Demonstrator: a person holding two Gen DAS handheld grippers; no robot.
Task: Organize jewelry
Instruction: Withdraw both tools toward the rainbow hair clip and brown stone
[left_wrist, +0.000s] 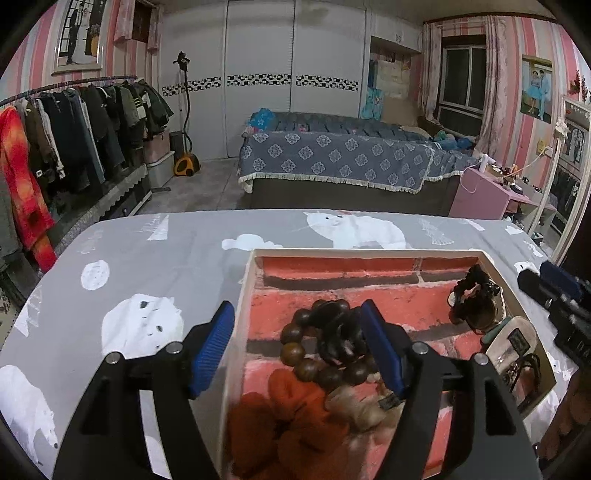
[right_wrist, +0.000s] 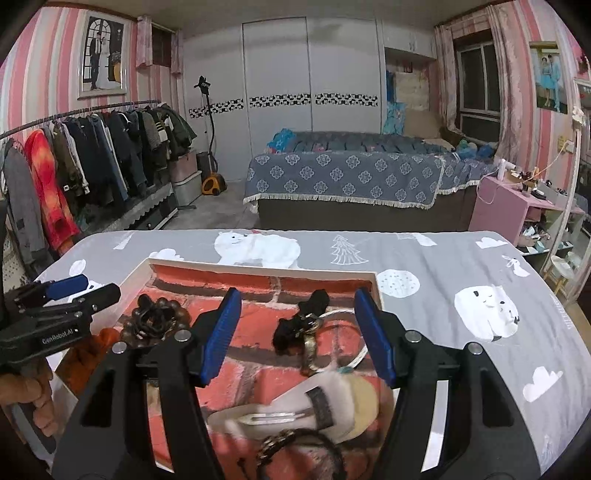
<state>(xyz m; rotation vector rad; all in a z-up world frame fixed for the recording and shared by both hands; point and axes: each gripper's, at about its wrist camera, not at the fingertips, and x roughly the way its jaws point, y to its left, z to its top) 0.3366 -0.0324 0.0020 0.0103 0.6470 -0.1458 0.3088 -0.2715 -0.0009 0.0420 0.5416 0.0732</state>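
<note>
Your left tongs stand spread over the near left part of the white box, with nothing pinched; one pad hangs outside the box wall, the other above the brown bead bracelet, which lies on the brick-patterned floor beside an orange scrunchie. Your right tongs are spread too, and empty, over the black hair tie and a thin ring-shaped piece, possibly a bangle. The box sits on the grey bear-print surface. A pale hair clip lies blurred below.
</note>
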